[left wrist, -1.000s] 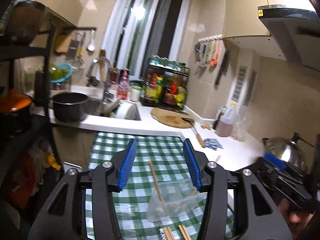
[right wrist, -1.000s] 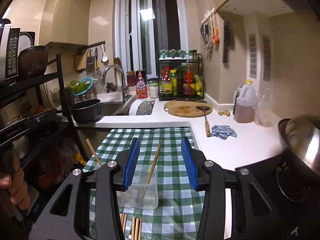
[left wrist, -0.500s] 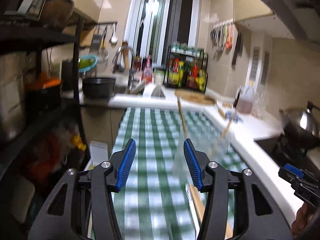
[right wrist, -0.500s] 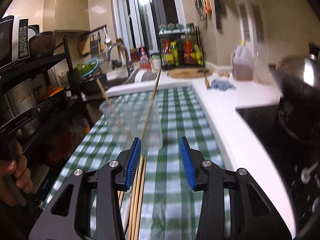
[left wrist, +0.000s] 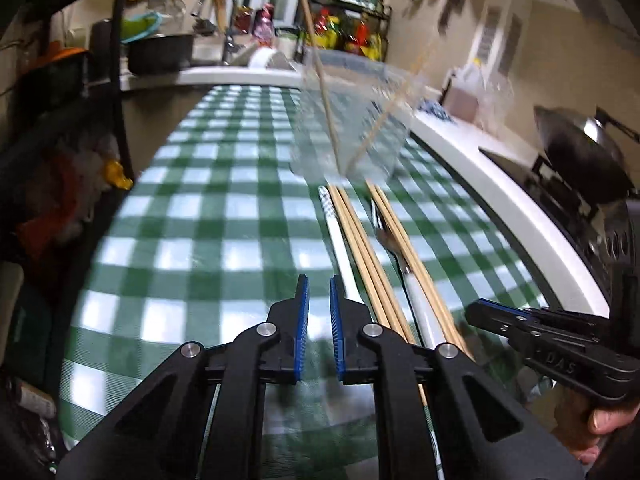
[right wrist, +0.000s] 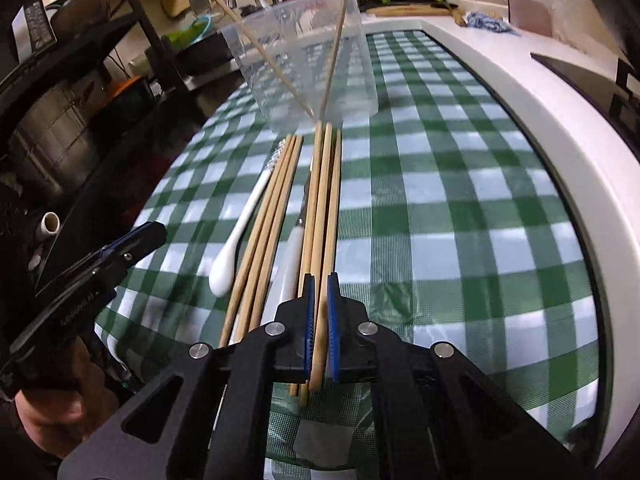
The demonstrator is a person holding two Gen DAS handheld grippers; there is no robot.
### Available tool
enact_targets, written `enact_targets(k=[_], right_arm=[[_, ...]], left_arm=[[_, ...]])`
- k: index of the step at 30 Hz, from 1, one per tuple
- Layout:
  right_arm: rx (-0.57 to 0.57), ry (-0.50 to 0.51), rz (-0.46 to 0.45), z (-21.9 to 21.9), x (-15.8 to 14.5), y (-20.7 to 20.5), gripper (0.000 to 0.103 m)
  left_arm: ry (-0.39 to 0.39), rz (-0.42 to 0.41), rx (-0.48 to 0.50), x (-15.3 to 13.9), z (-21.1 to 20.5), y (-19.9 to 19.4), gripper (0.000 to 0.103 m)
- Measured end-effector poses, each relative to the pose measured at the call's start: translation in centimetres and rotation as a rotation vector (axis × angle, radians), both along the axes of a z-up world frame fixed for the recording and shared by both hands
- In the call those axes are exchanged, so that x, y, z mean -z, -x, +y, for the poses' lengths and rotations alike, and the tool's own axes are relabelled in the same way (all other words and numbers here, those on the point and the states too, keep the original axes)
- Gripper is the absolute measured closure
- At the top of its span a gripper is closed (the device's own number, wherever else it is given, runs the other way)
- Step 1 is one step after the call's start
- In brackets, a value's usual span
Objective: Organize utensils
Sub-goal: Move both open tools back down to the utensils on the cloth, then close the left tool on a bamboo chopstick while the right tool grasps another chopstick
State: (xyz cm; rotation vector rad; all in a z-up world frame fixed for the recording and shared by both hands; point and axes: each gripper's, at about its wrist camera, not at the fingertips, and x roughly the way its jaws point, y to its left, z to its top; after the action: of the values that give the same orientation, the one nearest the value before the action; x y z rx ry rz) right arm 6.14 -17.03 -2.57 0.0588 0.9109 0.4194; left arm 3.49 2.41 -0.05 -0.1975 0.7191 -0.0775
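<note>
Several wooden chopsticks point(right wrist: 280, 216) lie in two bundles on the green checked tablecloth point(right wrist: 440, 200), with a white spoon point(right wrist: 236, 240) to their left and a white-handled fork point(right wrist: 292, 256) between them. A clear plastic tub point(right wrist: 308, 60) behind them holds two chopsticks upright. My right gripper point(right wrist: 318, 292) is low over the near ends and shut on a chopstick point(right wrist: 320, 320) of the right bundle. My left gripper point(left wrist: 319, 292) is nearly shut and empty, low over the cloth left of the spoon point(left wrist: 340, 240); the chopsticks point(left wrist: 360, 240) and the tub point(left wrist: 352, 120) show there too.
A white counter point(right wrist: 540, 92) runs along the right with a stove, a wok point(left wrist: 580, 152), an oil jug point(right wrist: 528, 4) and a blue cloth. A black shelf rack point(right wrist: 80, 80) with pots stands on the left. Sink, bottle rack and cutting board are at the back.
Both grippers have dropped low towards the table and closed from wide open. The right one now grips a chopstick; the left one has narrowed on nothing.
</note>
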Motion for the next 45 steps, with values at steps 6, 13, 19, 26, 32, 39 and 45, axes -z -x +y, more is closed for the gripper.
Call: enact_targets(k=[6,13,19,26,32,39,45], right_arm=[[-0.018,0.045,0.027,0.5,0.7,-0.2,0.095],[-0.031,0.097,0.004,1.0,0.5,0.0,0.093],[-0.044,0.128,0.031,1.2,0.8,-0.2,0.092],[-0.026,0.104,0.042,0.7,1.0,-0.4,0.097],[0.026,0.112,0.027,-0.1,0.7,-0.7,0.097],[0.11,0.138,-0.005,-1.6,0.1,-1.2,0.097],[0.181,0.143,0.006,-3.2,0.2,-1.9,0.097]], left_arm=[[0.006,0.023,0.054,1.3,-1.5,0.3,0.092],[0.019,0.037,0.096,1.9,-2.6,0.2,0.092],[0.001,0.077,0.158,2.8,-4.4,-0.1,0.092],[-0.051,0.084,0.149,3.3,-4.6,0.1,0.093],[-0.058,0.08,0.127,2.8,-4.1,0.3,0.096],[-0.065,0.01,0.092,1.1,-3.3,1.0,0.097],[-0.076,-0.02,-0.042,0.7,-0.5,0.9,0.097]])
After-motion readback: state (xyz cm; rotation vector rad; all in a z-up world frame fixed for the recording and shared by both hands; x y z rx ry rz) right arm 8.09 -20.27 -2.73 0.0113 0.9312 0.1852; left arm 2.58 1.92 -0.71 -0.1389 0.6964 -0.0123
